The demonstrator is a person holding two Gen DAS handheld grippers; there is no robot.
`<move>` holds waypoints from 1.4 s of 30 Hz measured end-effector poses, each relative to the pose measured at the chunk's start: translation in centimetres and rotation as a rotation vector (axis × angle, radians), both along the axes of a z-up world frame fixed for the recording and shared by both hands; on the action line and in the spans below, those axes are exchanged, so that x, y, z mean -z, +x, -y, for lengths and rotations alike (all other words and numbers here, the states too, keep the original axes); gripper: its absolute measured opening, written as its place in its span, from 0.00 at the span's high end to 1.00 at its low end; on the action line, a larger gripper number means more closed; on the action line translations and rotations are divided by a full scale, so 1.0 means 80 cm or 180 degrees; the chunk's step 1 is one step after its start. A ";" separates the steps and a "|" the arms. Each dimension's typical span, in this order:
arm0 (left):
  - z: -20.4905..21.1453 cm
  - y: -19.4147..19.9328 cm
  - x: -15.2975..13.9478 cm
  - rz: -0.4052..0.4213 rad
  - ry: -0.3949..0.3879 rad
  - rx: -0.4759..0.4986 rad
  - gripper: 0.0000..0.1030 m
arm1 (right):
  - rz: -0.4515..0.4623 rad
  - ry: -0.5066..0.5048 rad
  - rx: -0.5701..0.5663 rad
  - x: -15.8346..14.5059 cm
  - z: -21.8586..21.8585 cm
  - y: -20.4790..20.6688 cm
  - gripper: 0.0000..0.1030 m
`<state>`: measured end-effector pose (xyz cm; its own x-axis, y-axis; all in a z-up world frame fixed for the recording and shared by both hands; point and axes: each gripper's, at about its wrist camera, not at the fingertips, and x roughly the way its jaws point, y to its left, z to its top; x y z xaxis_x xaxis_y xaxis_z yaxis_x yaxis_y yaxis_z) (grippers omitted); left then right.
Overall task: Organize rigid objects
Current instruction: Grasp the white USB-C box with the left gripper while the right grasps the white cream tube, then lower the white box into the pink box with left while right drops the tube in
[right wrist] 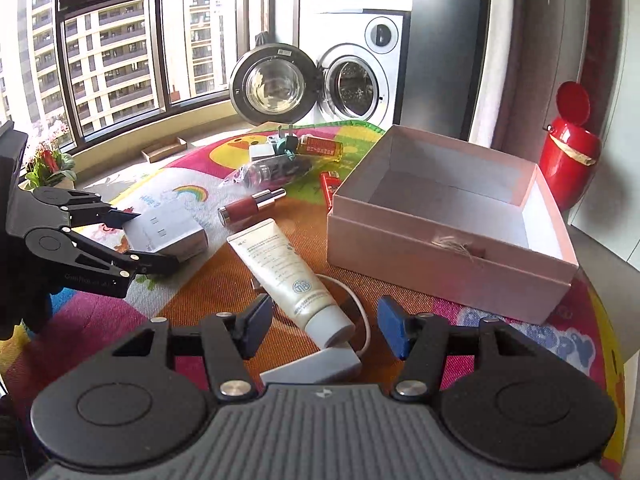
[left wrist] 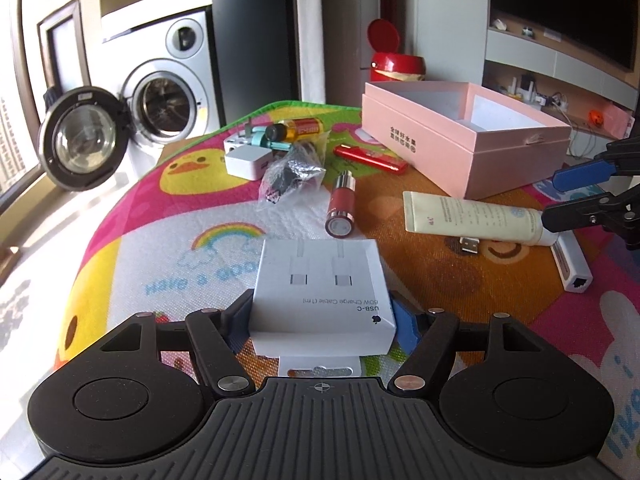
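Observation:
A white USB-C cable box (left wrist: 320, 280) sits between the pads of my left gripper (left wrist: 320, 298), which is shut on it just above the colourful mat; the right wrist view shows that gripper (right wrist: 152, 236) clamping the box (right wrist: 168, 232) at the left. My right gripper (right wrist: 323, 306) is open about halfway over the cap end of a cream tube (right wrist: 280, 264), with gaps on both sides of it. In the left wrist view the right gripper (left wrist: 554, 196) hovers at the tube's (left wrist: 472, 216) cap. An open pink box (left wrist: 472, 148) (right wrist: 440, 264) stands empty behind.
A white adapter (right wrist: 312, 368) with its cable lies under the tube. On the mat are a pink lipstick-like bottle (left wrist: 340, 208), a red lighter (left wrist: 370, 158), a plastic bag (left wrist: 292, 176), a white charger (left wrist: 246, 162) and an amber bottle (left wrist: 304, 126). A red bin (right wrist: 568, 152) and a washing machine (left wrist: 160, 96) stand beyond.

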<state>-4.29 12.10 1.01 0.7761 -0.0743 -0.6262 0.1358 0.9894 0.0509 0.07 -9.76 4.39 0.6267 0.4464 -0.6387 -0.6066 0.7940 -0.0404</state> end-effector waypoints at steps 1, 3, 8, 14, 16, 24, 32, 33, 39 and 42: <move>0.001 -0.001 -0.001 0.0017 0.0016 0.0017 0.28 | -0.0008 -0.0071 -0.0095 0.005 -0.013 0.010 0.43; 0.002 -0.003 -0.003 0.0051 0.0043 0.0038 0.28 | -0.0041 -0.0208 -0.0285 0.017 -0.036 0.022 0.43; 0.003 0.003 -0.005 0.0023 0.0052 0.0030 0.28 | -0.0279 -0.0294 -0.0436 0.027 -0.057 0.036 0.68; 0.012 -0.008 -0.012 0.0101 0.0058 0.0103 0.28 | -0.0238 -0.0123 -0.0373 -0.003 -0.027 -0.002 0.76; 0.022 -0.022 -0.023 0.0152 0.0005 0.0278 0.28 | -0.0165 -0.0073 -0.0359 -0.019 -0.008 -0.020 0.76; 0.089 -0.042 -0.108 0.0671 -0.0071 0.0801 0.28 | 0.0350 0.0079 0.0077 -0.087 0.089 -0.080 0.76; 0.142 0.122 -0.183 0.0759 -0.0828 0.0630 0.29 | 0.0726 0.0171 0.0495 -0.122 0.141 -0.076 0.76; 0.136 0.137 -0.181 0.0712 -0.1025 0.0569 0.30 | 0.0709 0.0196 0.0553 -0.123 0.145 -0.069 0.76; 0.093 0.115 -0.153 0.0818 -0.1055 0.0345 0.32 | 0.0569 0.0372 0.0709 -0.124 0.147 -0.013 0.76; 0.067 0.086 -0.121 0.0705 -0.0939 0.0257 0.32 | 0.0483 0.0432 0.0650 -0.130 0.128 0.028 0.76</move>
<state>2.57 6.71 10.72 0.8746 -0.2930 -0.3864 0.2317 0.9525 -0.1978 2.35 -19.96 14.76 0.7963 0.3761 -0.4737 -0.4287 0.9034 -0.0034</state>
